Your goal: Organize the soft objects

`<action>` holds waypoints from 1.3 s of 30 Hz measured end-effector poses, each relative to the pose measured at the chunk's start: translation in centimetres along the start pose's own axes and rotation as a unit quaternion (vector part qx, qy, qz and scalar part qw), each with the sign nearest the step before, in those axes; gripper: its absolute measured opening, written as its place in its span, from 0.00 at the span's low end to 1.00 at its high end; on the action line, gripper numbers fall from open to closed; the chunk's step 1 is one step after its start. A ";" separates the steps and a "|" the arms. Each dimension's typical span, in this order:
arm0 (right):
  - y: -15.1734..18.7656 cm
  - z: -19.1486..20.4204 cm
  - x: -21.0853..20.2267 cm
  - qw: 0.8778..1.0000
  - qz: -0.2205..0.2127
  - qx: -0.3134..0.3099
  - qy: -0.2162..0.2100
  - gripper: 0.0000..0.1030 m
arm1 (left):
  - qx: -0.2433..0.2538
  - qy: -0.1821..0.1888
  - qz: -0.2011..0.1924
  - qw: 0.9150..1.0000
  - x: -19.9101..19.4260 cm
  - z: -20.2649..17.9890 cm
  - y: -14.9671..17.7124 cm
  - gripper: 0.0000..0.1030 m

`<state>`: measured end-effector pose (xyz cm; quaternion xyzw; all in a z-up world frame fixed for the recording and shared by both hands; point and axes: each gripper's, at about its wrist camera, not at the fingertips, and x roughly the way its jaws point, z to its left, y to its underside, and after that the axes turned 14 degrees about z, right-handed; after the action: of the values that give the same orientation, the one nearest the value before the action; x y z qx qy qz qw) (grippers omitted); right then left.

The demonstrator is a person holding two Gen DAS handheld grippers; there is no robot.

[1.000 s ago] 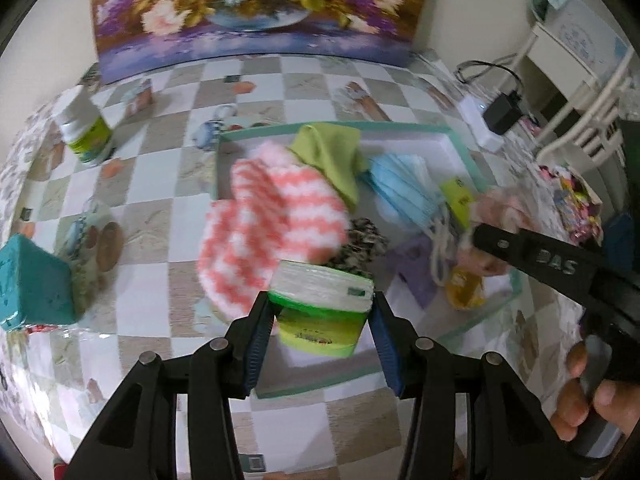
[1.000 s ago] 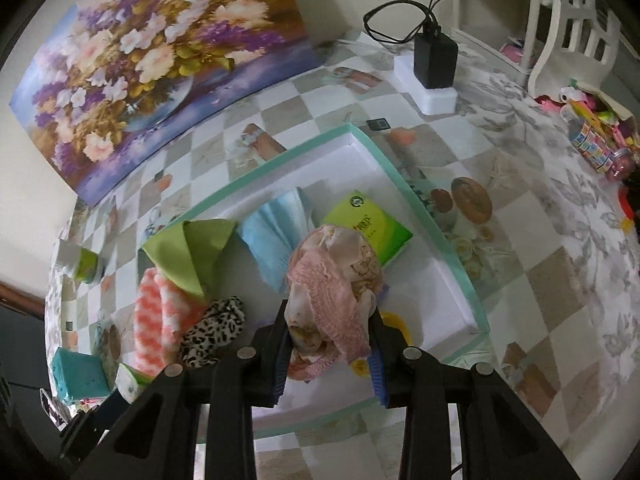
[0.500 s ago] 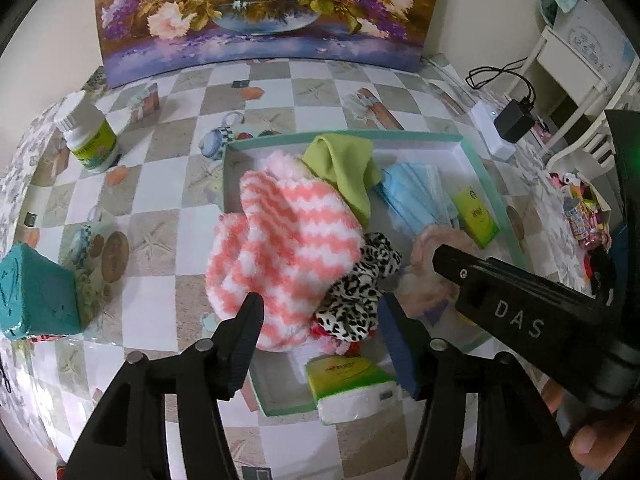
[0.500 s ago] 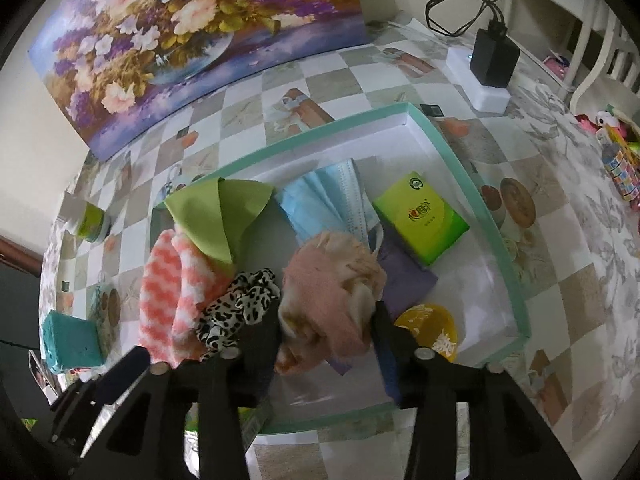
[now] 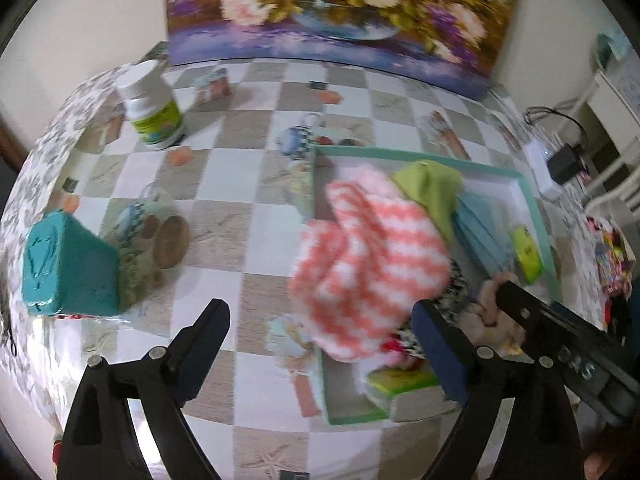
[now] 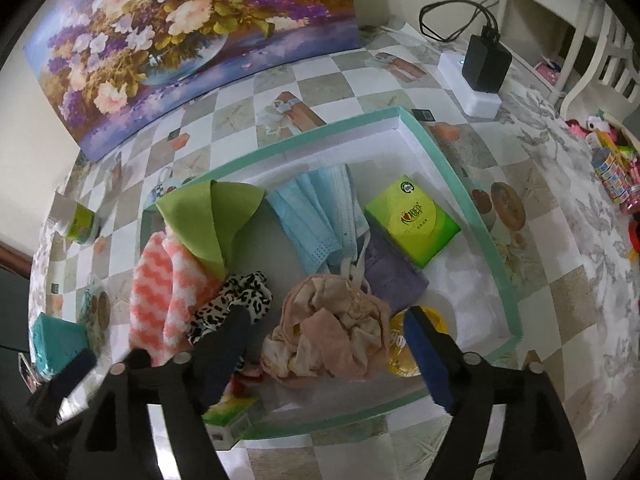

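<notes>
A teal-rimmed white tray (image 6: 460, 184) holds a pink-and-white striped towel (image 5: 372, 264), a green cloth (image 6: 216, 216), blue face masks (image 6: 316, 220), a leopard scrunchie (image 6: 236, 300) and a green tissue pack (image 6: 416, 220). A crumpled pink cloth (image 6: 332, 328) lies in the tray between the jaws of my right gripper (image 6: 324, 332), which are opening, pads clear of it. My left gripper (image 5: 320, 344) hangs over the tray's left rim, its jaws opening with nothing gripped. A second tissue pack (image 5: 400, 380) rests in the tray's near corner.
A white bottle with a green label (image 5: 152, 108) and a teal box (image 5: 68, 264) stand on the checked tablecloth left of the tray. A power strip with a black adapter (image 6: 484, 68) lies at the back right. Toys (image 6: 612, 168) crowd the right edge.
The left gripper let the tissue pack drop into the tray's near corner, opened wide and shifted left. The right gripper opened and released the pink cloth into the tray.
</notes>
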<state>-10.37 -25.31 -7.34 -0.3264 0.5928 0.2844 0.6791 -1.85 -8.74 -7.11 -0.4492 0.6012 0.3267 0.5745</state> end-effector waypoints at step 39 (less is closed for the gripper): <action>9.1 2.1 -4.3 0.997 -0.055 -0.058 0.007 1.00 | -0.030 -0.075 -0.052 0.995 -5.8 6.1 7.8 1.00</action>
<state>-16.68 -17.93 -3.89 -0.3993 0.5613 0.2783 0.6693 -6.89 0.74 -3.14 -0.4713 0.5221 0.3474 0.6201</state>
